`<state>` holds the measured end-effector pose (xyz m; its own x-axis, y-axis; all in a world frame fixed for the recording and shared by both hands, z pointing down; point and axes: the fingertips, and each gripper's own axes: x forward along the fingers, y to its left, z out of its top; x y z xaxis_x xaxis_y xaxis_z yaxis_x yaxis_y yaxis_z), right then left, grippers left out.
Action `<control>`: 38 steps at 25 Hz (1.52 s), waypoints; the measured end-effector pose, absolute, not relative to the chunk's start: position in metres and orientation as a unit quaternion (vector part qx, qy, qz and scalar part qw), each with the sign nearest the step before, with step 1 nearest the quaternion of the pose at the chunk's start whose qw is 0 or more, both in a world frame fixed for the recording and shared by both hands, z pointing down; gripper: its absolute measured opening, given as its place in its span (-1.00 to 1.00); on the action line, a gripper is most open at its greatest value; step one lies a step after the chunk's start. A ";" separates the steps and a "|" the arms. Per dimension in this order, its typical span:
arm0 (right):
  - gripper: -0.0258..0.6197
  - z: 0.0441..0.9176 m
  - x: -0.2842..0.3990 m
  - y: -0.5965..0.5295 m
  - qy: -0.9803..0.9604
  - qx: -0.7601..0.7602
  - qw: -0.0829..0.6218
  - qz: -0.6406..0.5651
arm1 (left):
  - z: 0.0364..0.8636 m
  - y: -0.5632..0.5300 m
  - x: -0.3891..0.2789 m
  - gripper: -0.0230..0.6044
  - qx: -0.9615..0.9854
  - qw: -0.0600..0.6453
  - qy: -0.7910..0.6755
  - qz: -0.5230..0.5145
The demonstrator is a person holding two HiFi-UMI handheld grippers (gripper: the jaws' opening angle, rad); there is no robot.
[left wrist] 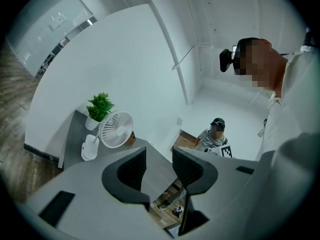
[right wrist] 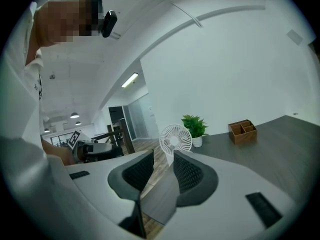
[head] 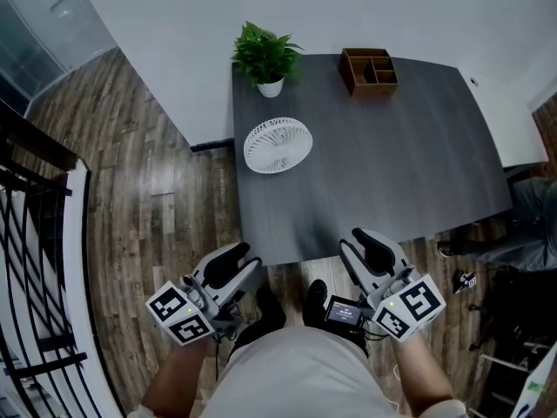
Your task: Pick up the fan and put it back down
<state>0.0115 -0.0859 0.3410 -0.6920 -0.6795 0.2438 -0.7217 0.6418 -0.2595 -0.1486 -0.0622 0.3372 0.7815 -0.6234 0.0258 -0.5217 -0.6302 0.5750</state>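
While the left gripper (head: 246, 259) and right gripper (head: 350, 239) hang by the dark table's (head: 392, 164) near edge, jaws parted and empty, the white fan (head: 278, 145) stands farther back, just before the potted plant (head: 265, 57).

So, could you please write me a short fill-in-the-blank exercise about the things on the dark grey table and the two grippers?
1. On the dark grey table, the thing nearest the grippers is the white round-caged ____.
2. In the head view, left of the brown wooden organiser box, a white pot holds a green ____.
3. The left gripper and the right gripper both have their jaws apart, with ____ between them.
Missing words: fan; plant; nothing.
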 end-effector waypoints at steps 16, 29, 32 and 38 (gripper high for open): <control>-0.57 0.341 0.011 -0.145 -0.913 0.374 0.092 0.135 | 0.341 -0.112 -0.169 -0.39 0.893 0.277 -0.345 -0.084; -0.51 0.353 0.003 -0.187 -0.916 0.362 0.130 0.114 | 0.358 -0.146 -0.177 -0.34 0.889 0.279 -0.359 -0.060; -0.51 0.355 0.002 -0.198 -0.917 0.356 0.137 0.112 | 0.359 -0.154 -0.177 -0.34 0.889 0.278 -0.360 -0.056; -0.48 0.364 -0.004 -0.219 -0.920 0.341 0.157 0.109 | 0.364 -0.174 -0.179 -0.32 0.889 0.273 -0.365 -0.043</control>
<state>-0.0039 -0.2191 0.3638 -0.7176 -0.5942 0.3633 -0.6625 0.7432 -0.0931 -0.1786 -0.1735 0.3639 0.7293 -0.6731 0.1229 -0.6260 -0.5838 0.5170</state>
